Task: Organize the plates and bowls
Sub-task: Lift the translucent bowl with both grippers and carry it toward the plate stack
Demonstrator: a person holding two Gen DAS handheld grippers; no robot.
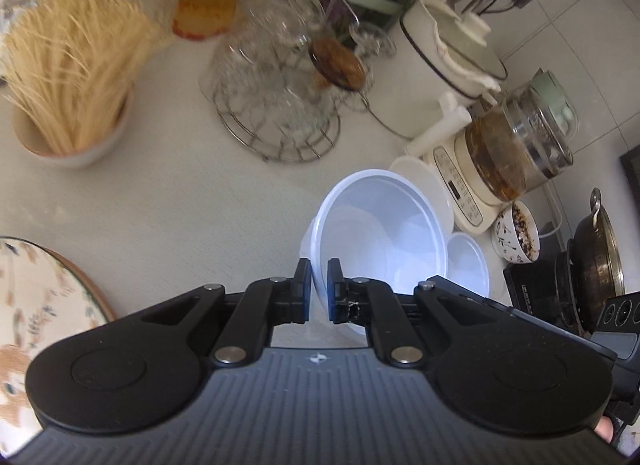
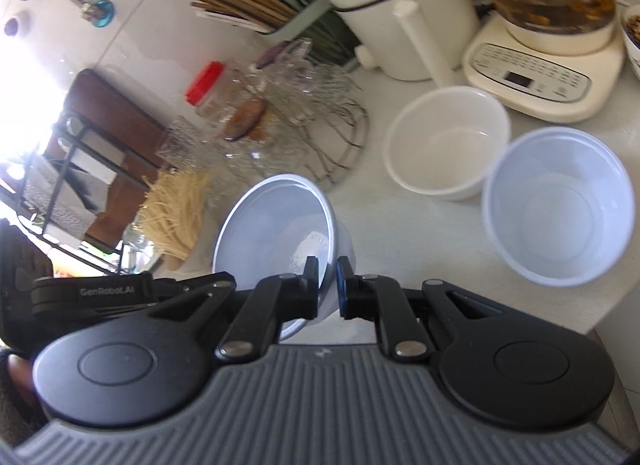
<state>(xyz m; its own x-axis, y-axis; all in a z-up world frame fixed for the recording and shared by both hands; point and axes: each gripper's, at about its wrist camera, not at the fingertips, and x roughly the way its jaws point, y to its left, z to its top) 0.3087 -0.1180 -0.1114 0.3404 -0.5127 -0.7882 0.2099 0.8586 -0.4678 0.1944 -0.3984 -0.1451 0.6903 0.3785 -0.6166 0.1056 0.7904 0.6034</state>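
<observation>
Both the left hand-held gripper (image 1: 319, 291) and right hand-held gripper (image 2: 327, 289) clamp one translucent bowl (image 1: 380, 241) by its rim — 2 more bowls, white bowl (image 2: 446, 143) & clear bowl (image 2: 558, 205), sit unstacked on tabletop (image 1: 180, 205), so early stage.

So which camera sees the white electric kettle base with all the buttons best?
The right wrist view: the white electric kettle base faces the camera, so its button panel and dark display show almost whole. In the left wrist view the base appears smaller, seen edge-on, partly behind a white plastic bowl.
</observation>
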